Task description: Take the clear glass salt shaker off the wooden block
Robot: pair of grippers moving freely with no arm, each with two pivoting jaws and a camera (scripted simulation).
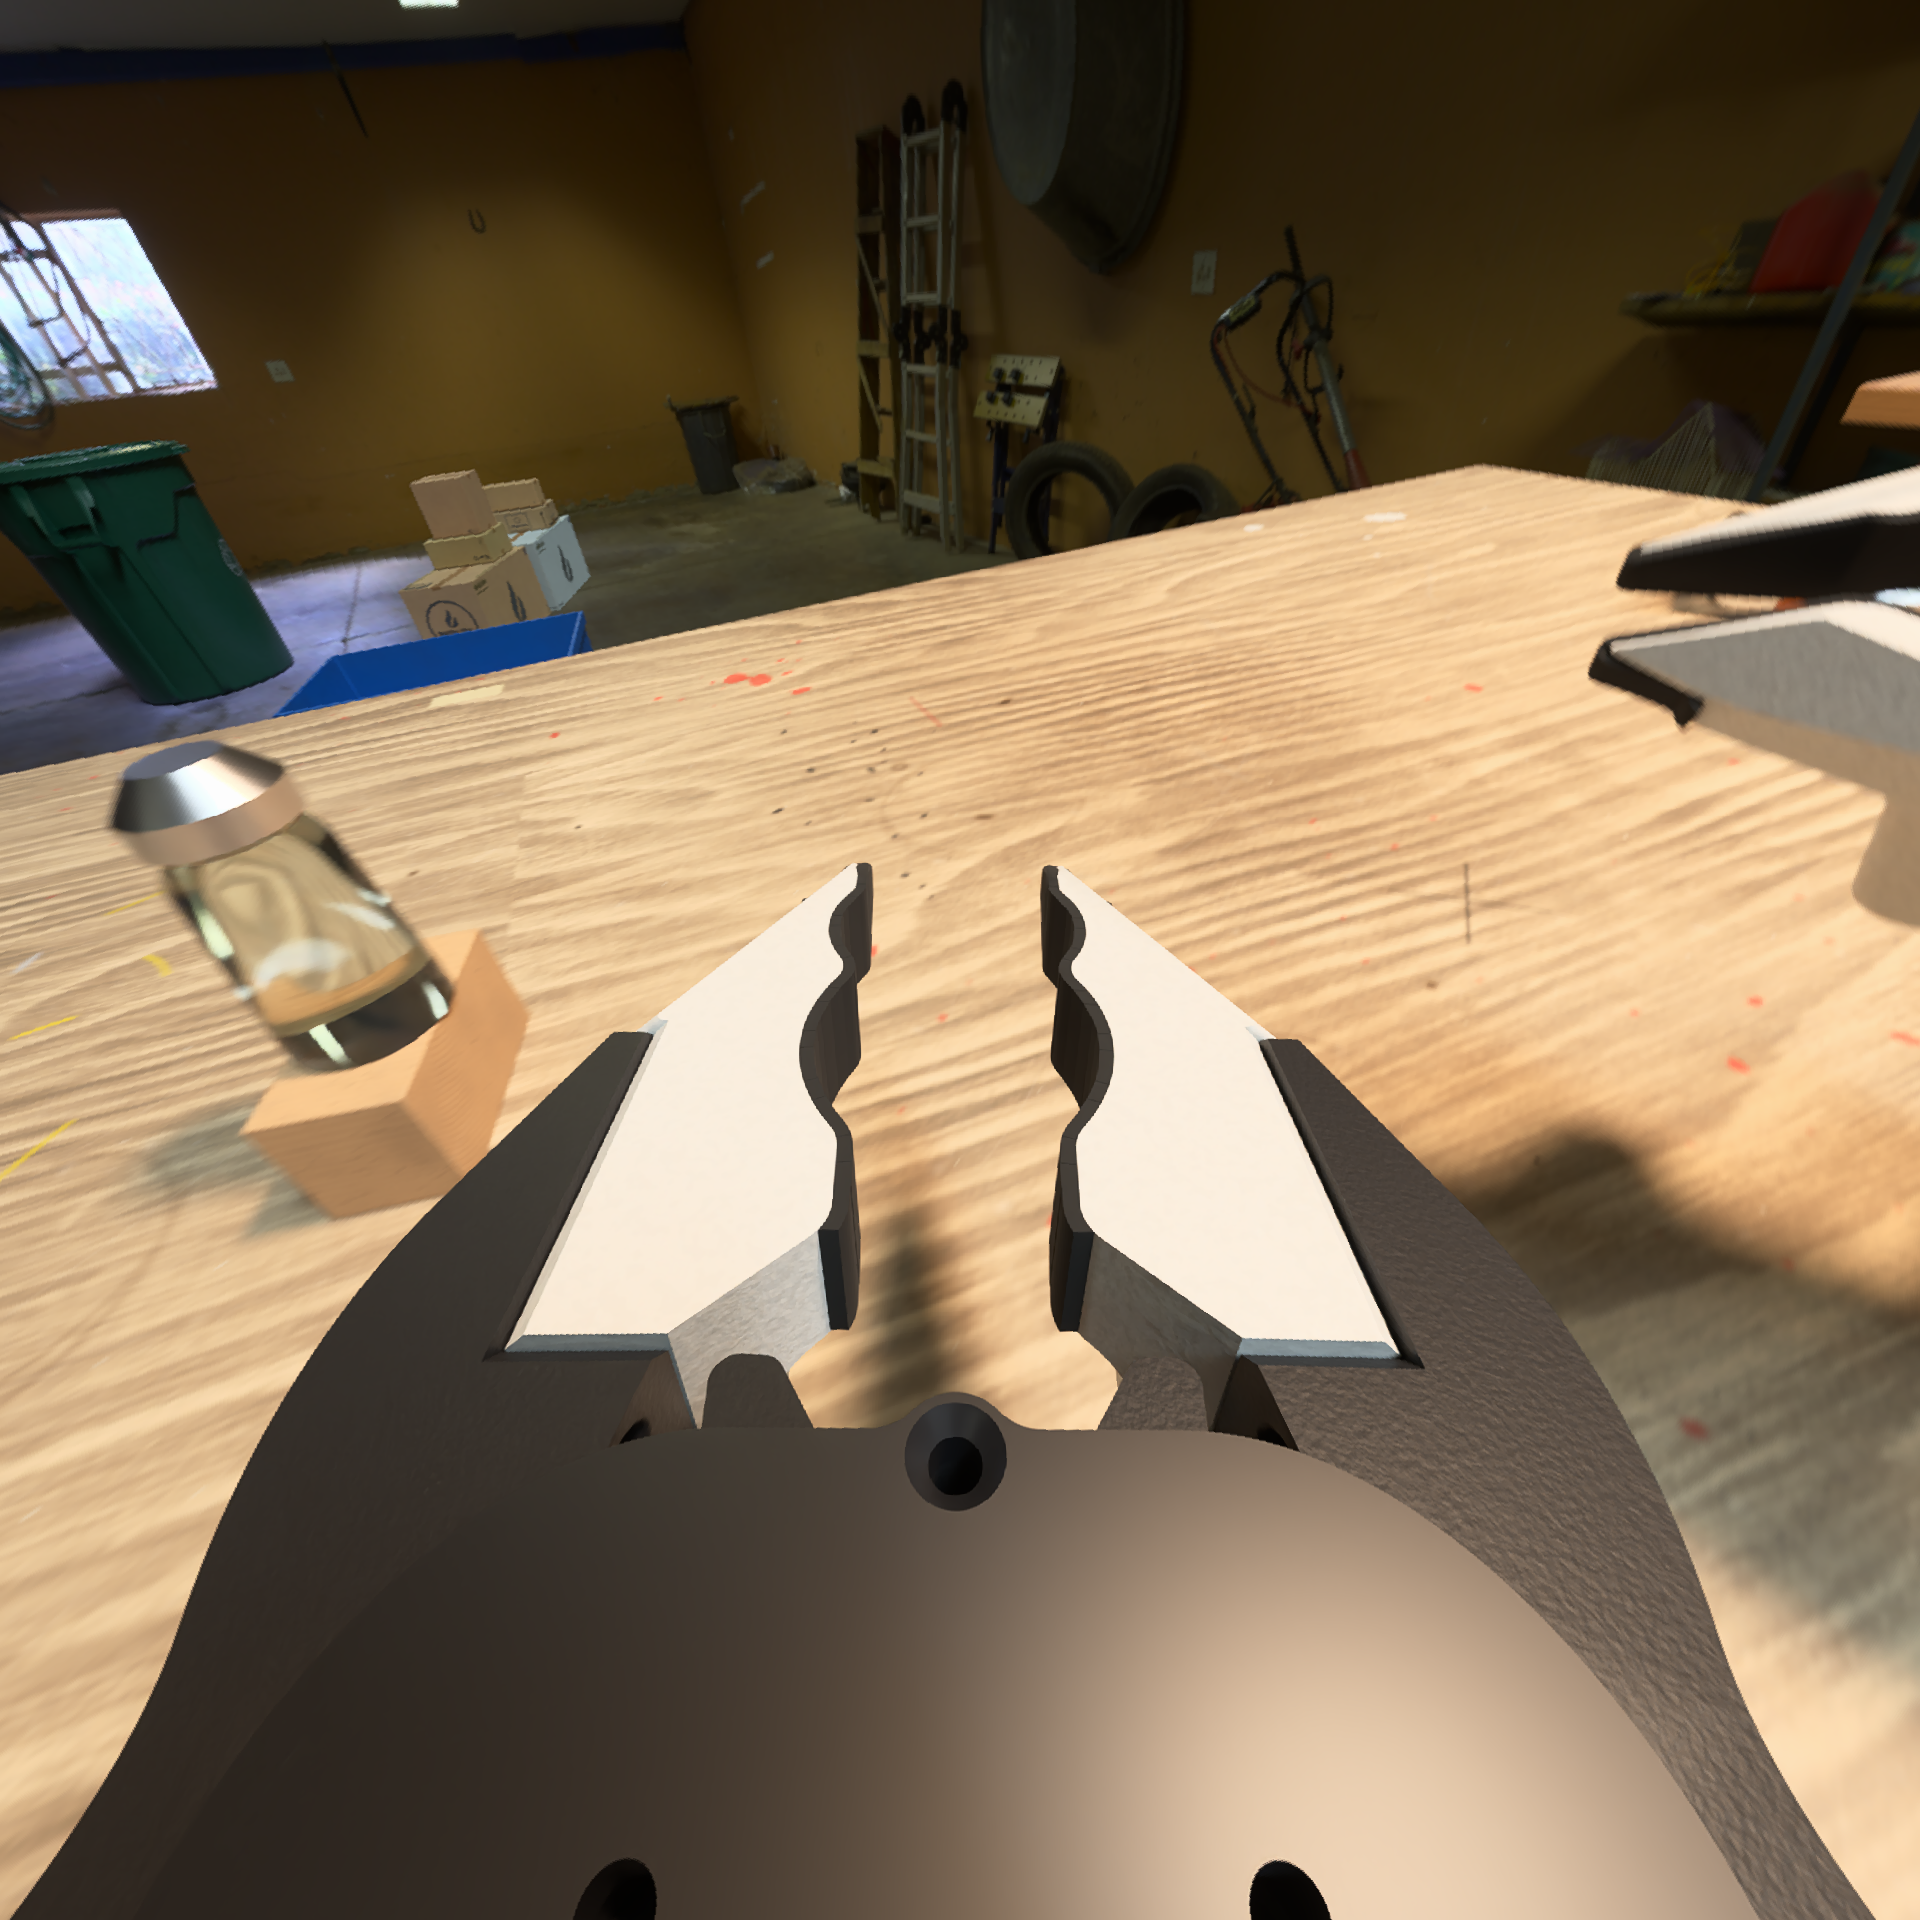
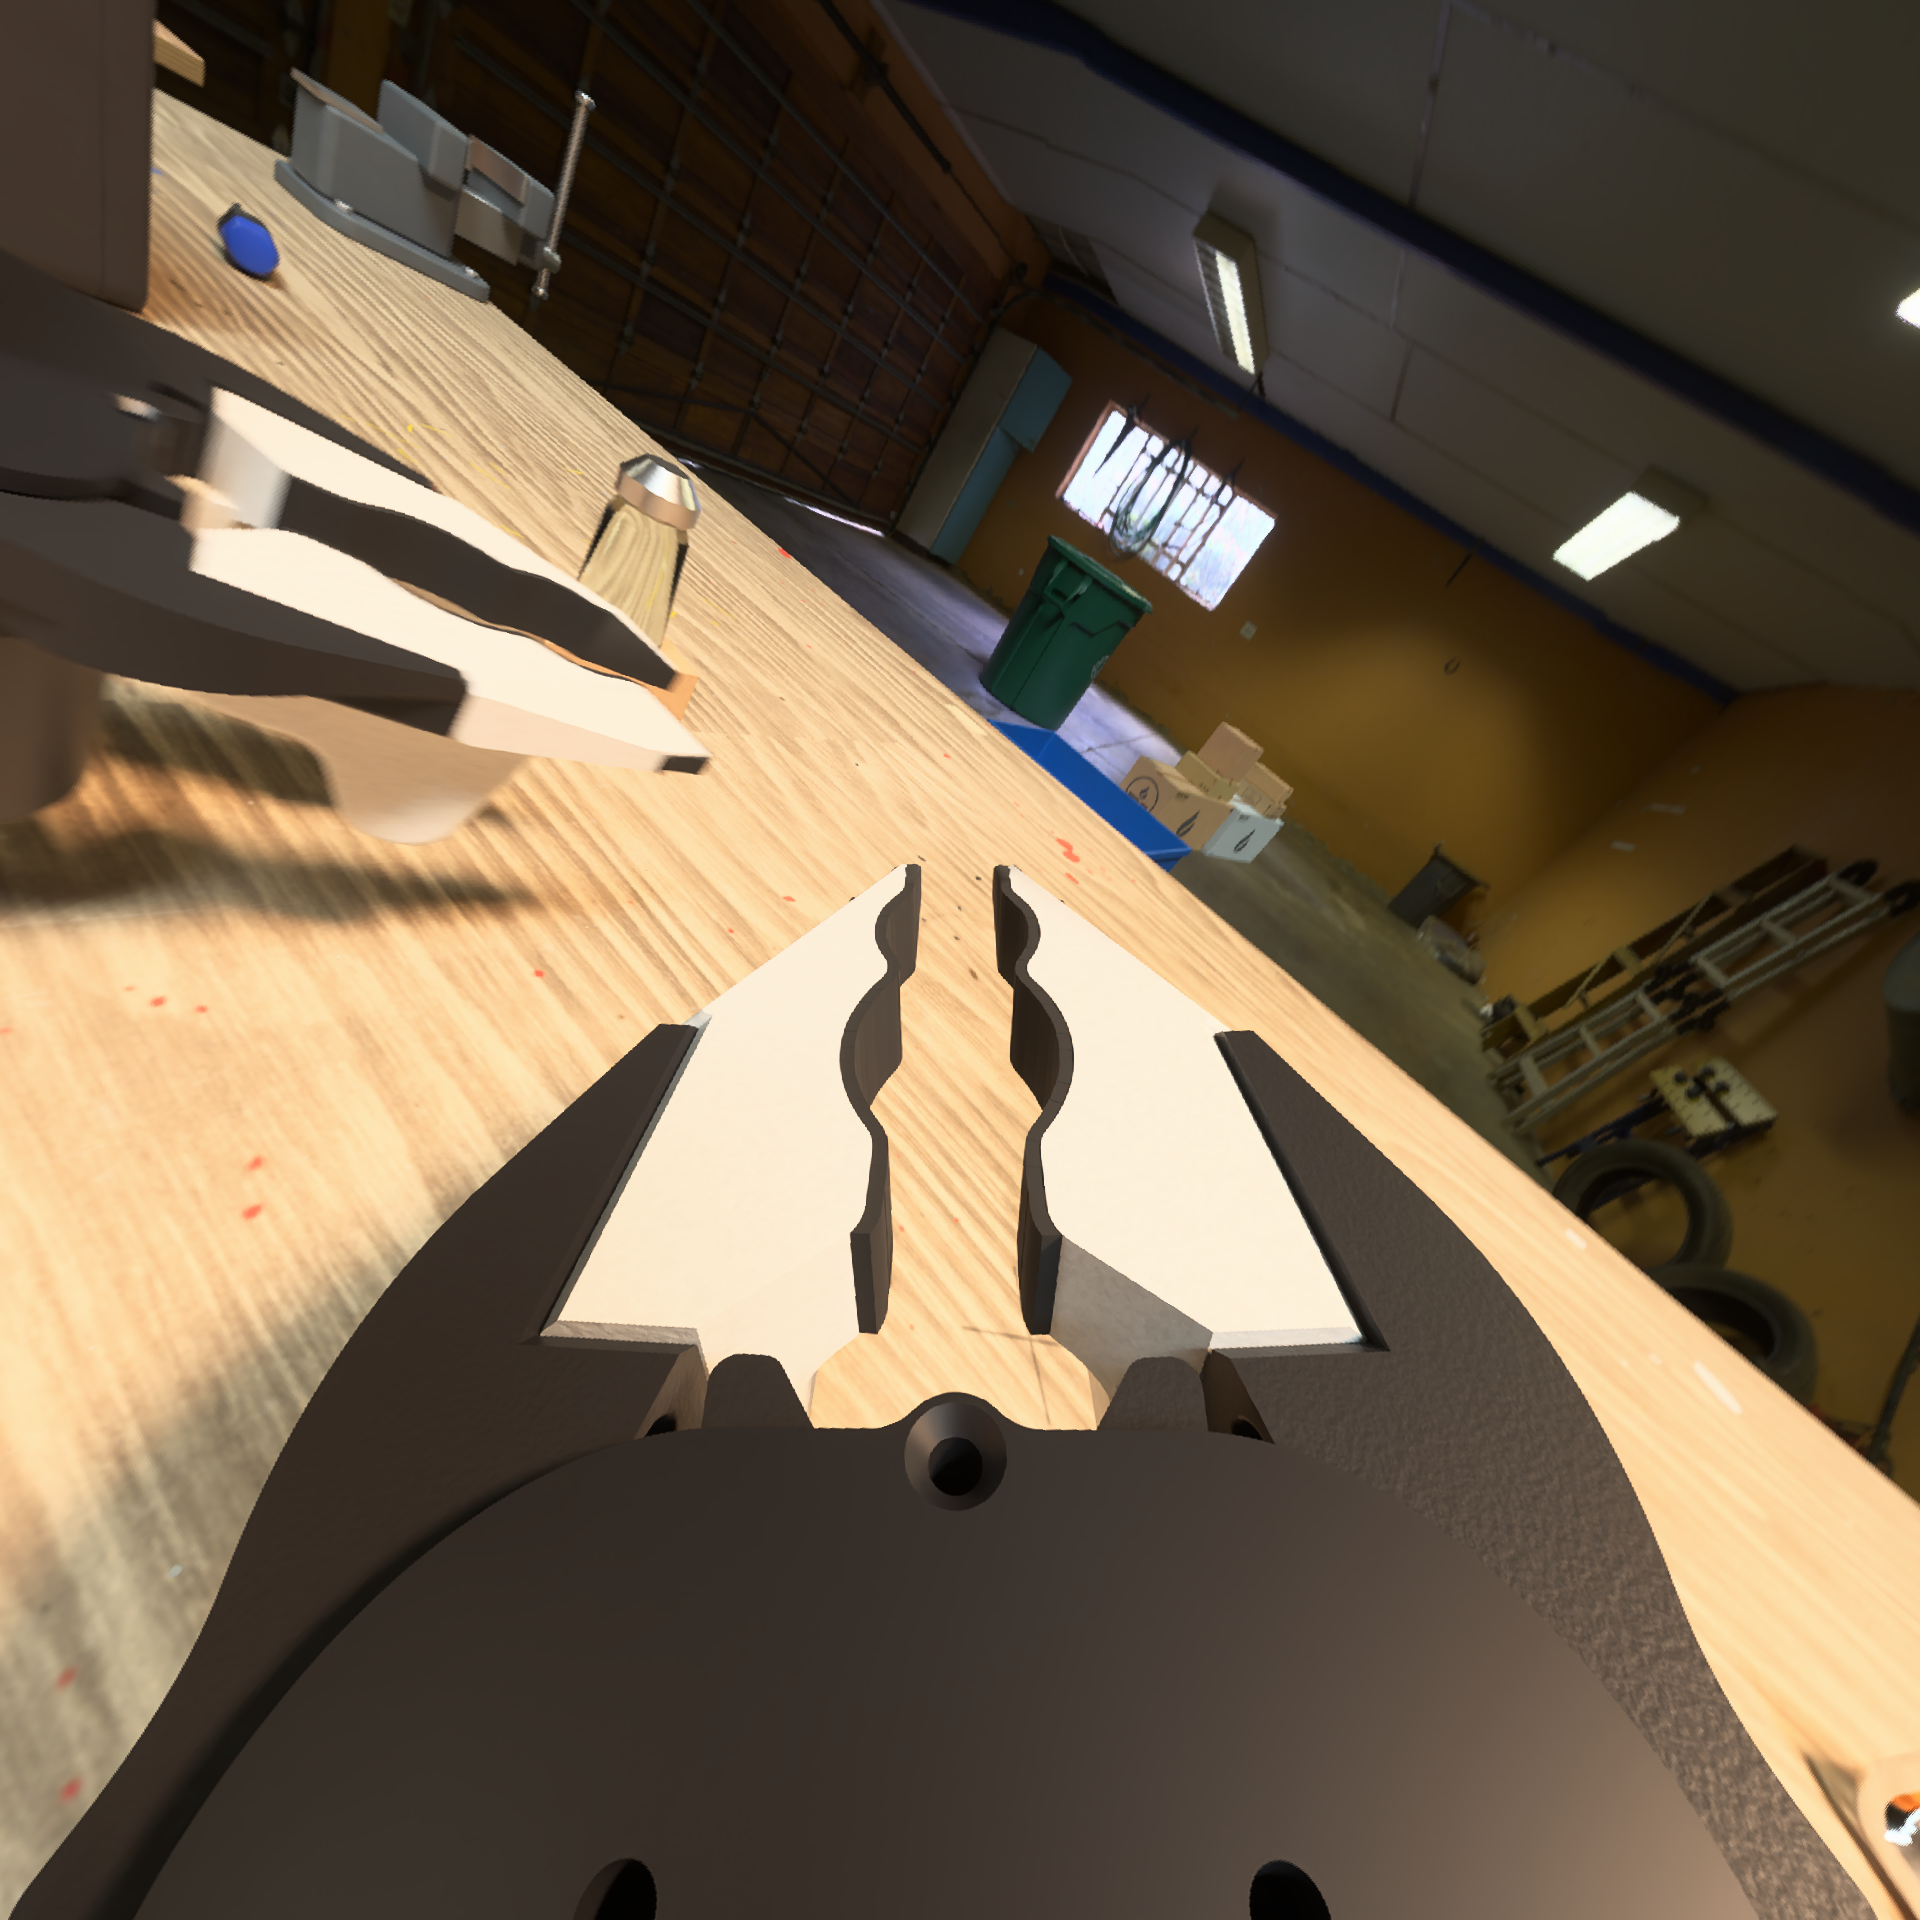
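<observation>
The clear glass salt shaker (image 1: 291,914) with a silver cap stands on a small wooden block (image 1: 405,1091) on the wooden workbench (image 1: 1143,727), at the left of the left wrist view. My left gripper (image 1: 956,883) is open and empty, to the right of the block and apart from it. My right gripper (image 2: 956,878) is open with a narrower gap, empty, low over the bench. In the right wrist view the shaker (image 2: 639,551) shows behind the left gripper (image 2: 691,722), which hides most of the block (image 2: 681,691). The right gripper (image 1: 1608,623) shows at the right edge of the left wrist view.
A grey bench vise (image 2: 416,187) and a small blue object (image 2: 249,244) sit far along the bench. The bench's far edge (image 1: 935,582) drops to a garage floor with a green bin (image 1: 135,571), a blue crate (image 1: 447,655) and boxes.
</observation>
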